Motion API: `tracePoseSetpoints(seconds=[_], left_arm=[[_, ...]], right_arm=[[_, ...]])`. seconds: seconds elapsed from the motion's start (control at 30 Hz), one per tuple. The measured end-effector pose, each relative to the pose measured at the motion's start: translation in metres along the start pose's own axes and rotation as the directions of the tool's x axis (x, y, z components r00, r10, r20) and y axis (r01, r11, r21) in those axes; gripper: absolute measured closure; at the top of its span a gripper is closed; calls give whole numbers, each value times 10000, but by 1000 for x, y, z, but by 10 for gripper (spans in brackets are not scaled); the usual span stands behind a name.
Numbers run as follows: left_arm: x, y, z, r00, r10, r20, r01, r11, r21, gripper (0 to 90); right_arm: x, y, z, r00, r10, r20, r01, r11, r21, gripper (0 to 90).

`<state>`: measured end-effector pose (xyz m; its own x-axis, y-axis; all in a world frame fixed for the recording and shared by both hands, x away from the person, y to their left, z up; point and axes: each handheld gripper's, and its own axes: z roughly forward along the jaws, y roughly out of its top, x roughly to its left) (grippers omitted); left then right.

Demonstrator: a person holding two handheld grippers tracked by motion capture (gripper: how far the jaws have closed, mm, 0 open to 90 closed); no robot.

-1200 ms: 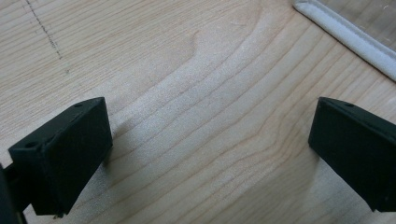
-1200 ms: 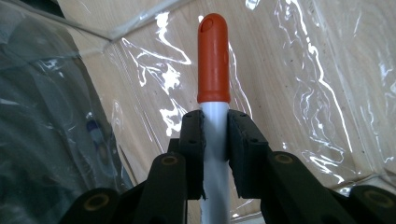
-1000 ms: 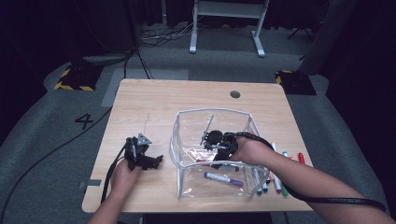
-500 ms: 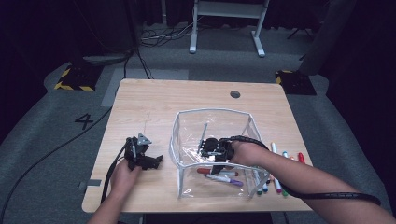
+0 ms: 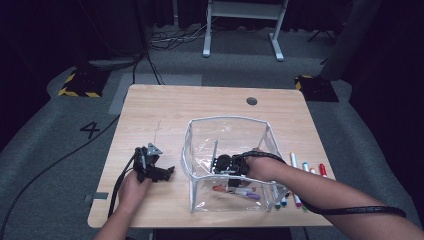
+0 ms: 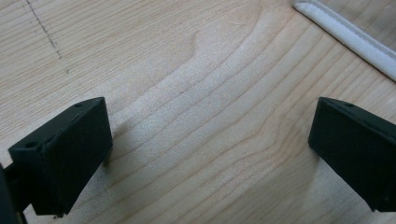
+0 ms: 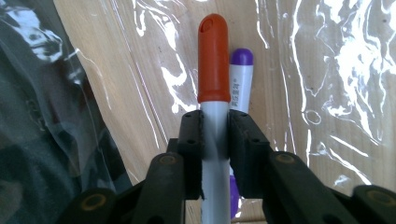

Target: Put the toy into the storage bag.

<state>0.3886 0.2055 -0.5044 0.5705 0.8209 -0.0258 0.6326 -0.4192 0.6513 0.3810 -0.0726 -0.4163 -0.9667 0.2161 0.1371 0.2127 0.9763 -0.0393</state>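
An orange-capped marker [image 7: 214, 70] with a grey-white barrel stands clamped between the right gripper [image 7: 215, 135]'s black fingers [image 7: 190, 140], its cap jutting clear beyond their tips. A purple-capped marker [image 7: 241, 84] lies just behind it, alongside the far finger, on the floor of the clear plastic pouch [image 5: 200, 145]. More markers [image 5: 300, 167] lie on the wooden table [image 5: 170, 110] beyond the pouch's right wall.

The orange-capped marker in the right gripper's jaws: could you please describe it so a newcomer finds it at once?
On the wooden table stands a clear plastic bin; the right gripper reaches inside it. Clamped in its jaws is the orange-capped marker, grey-barrelled, beside a purple-capped marker lying loose on the bin's floor.
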Motion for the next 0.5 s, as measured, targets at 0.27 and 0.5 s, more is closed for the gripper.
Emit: tracePoseSetpoints(seconds=[0.27,0.5], left_arm=[[0,0,0,10000,2,3,-2,10000,2,0],[0,0,0,10000,2,1,-2,10000,0,0]], right_arm=[[-12,-3,-13,9953,962,117,-953,9935,-615,444],[-15,-13,-57,9891,1409,-427,-1471,9584,-2445,267]])
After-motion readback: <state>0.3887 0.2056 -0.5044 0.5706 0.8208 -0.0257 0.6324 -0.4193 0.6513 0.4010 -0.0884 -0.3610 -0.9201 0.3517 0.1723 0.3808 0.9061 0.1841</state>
